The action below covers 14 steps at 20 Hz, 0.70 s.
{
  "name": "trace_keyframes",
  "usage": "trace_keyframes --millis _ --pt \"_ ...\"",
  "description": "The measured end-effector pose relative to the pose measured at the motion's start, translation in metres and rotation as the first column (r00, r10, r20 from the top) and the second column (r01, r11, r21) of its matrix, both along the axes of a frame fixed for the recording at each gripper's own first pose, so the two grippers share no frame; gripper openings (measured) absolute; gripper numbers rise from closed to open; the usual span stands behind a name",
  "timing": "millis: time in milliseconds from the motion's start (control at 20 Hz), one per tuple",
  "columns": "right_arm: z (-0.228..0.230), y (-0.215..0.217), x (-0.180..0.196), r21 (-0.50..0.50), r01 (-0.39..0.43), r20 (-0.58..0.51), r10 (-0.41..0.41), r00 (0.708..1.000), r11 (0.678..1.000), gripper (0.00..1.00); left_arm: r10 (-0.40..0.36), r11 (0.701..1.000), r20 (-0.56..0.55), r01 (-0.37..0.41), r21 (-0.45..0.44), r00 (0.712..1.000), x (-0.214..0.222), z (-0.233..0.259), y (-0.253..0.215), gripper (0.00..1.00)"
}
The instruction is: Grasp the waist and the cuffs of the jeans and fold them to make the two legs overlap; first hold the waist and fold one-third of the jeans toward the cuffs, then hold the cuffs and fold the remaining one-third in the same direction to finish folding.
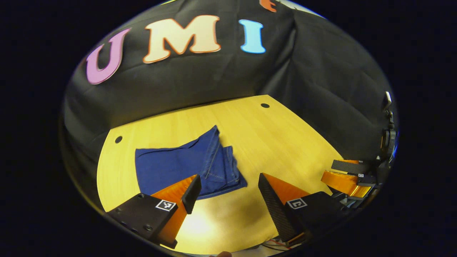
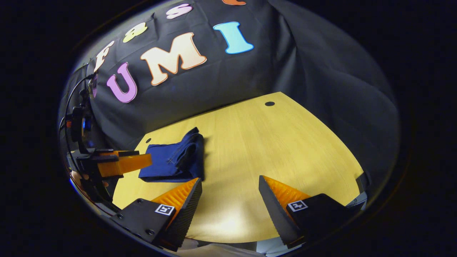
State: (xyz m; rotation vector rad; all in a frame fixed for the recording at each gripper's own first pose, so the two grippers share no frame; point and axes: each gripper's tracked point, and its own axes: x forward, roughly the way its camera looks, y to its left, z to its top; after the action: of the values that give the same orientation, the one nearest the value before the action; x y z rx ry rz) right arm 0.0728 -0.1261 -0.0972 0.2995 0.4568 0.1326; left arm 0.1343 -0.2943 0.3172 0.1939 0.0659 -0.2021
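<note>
Left gripper view shows the left gripper (image 1: 228, 191) released, its fingers spread wide and holding nothing, raised above the bench (image 1: 278, 135). The jeans (image 1: 185, 166) lie flat on the bench just ahead of it and toward its left finger, already gathered into a compact, roughly rectangular stack with several layers showing at the near edge. Judged from this shape, the folding appears complete or very close to it.

Right gripper view shows the right gripper (image 2: 230, 194) likewise released, fingers wide apart and empty. From this gripper the jeans (image 2: 175, 160) sit ahead and to its left, well apart from its fingers; the left gripper (image 2: 123, 162) hangs just beside the far end of the stack. The right gripper (image 1: 348, 178) appears in the left gripper view off to the right, clear of the cloth.

Handling assessment: denim is soft and limp yet fairly heavy for cloth, and not fragile. A stacked fold is thick, and upper layers may slide off lower ones if dragged. Should any correction be needed, take hold at a doubled edge or seam, pinching all layers together, and lift rather than pull.

Surroundings: the bench surface is bare wood with small round holes (image 1: 265, 105) near the far corners, and black cloth forms the booth wall (image 1: 321, 71) behind. Nothing stands between either gripper and the jeans.
</note>
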Motion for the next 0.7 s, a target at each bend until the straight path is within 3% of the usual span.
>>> trace_keyframes --millis 250,450,700 --pt "0.010 0.055 -0.004 -0.009 -0.014 0.016 0.015 1.000 1.000 0.98 0.086 0.988 -0.058 -0.092 -0.127 0.995 -0.015 -0.029 0.097 0.96" --pt "0.013 0.097 -0.007 0.031 -0.027 0.021 0.027 0.999 0.999 0.99 0.196 0.975 -0.049 -0.200 -0.096 0.979 -0.040 -0.029 0.180 0.96" --pt "0.013 0.123 -0.011 0.004 -0.003 0.020 0.002 1.000 1.000 0.99 0.229 0.968 -0.069 -0.235 -0.093 0.971 -0.048 -0.032 0.238 0.96"
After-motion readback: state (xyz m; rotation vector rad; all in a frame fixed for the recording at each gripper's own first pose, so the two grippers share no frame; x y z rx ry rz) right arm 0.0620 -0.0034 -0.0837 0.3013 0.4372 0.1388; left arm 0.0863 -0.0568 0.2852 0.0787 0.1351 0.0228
